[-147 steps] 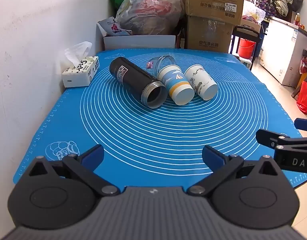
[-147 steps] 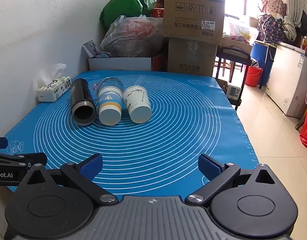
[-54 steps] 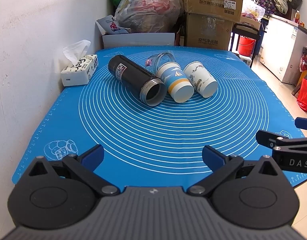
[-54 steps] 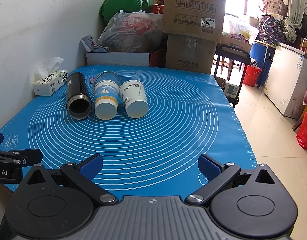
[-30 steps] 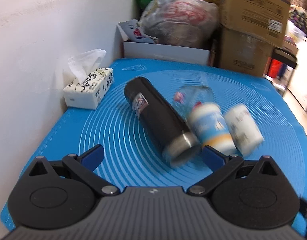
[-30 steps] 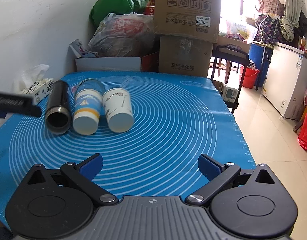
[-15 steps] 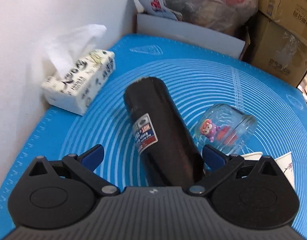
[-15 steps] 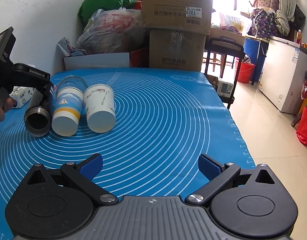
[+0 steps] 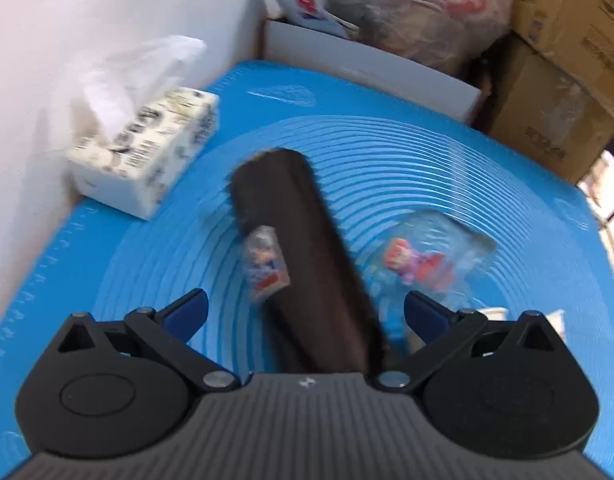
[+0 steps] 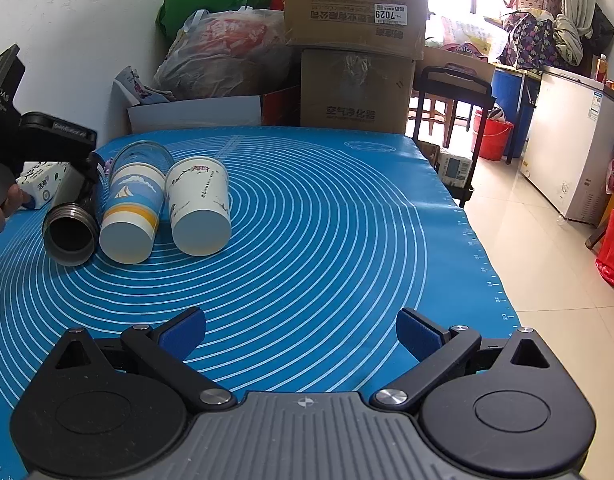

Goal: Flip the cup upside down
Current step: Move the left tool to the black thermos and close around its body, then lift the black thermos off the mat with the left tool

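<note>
Left claw [image 9: 305, 312] gapes wide astride the black flask [image 9: 303, 256], reaching stage; next, squeeze, then upend. Right claw [image 10: 301, 334] at six o'clock hangs open, empty.

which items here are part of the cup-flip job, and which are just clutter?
In the job:
- black flask, on its side, between the open left gripper fingers
- sailboat cup, white paper cup, clear glass, all on their sides
- right gripper, open, idle

Lying about:
- tissue box
- cardboard boxes
- plastic bags
</note>
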Demonstrator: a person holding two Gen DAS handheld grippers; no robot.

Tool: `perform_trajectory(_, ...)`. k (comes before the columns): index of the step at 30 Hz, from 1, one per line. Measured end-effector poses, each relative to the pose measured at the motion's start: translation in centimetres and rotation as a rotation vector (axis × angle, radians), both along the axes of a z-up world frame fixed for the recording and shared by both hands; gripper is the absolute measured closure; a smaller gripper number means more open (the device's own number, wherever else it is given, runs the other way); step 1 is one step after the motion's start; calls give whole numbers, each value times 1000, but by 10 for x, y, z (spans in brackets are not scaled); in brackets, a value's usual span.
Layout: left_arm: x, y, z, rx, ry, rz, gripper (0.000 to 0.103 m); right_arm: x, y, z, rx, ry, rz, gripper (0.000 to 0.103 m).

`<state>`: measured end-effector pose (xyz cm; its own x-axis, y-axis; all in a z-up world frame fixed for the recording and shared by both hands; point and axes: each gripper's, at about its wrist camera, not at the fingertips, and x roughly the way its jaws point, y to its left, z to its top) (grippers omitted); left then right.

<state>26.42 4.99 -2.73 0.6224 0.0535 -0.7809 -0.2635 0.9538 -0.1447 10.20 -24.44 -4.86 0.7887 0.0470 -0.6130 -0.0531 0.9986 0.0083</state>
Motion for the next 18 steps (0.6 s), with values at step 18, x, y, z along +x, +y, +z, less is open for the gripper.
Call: perform_trajectory(18, 7, 15, -22, -175, 50, -18, 27, -1, 5, -6, -9, 18, 5, 0)
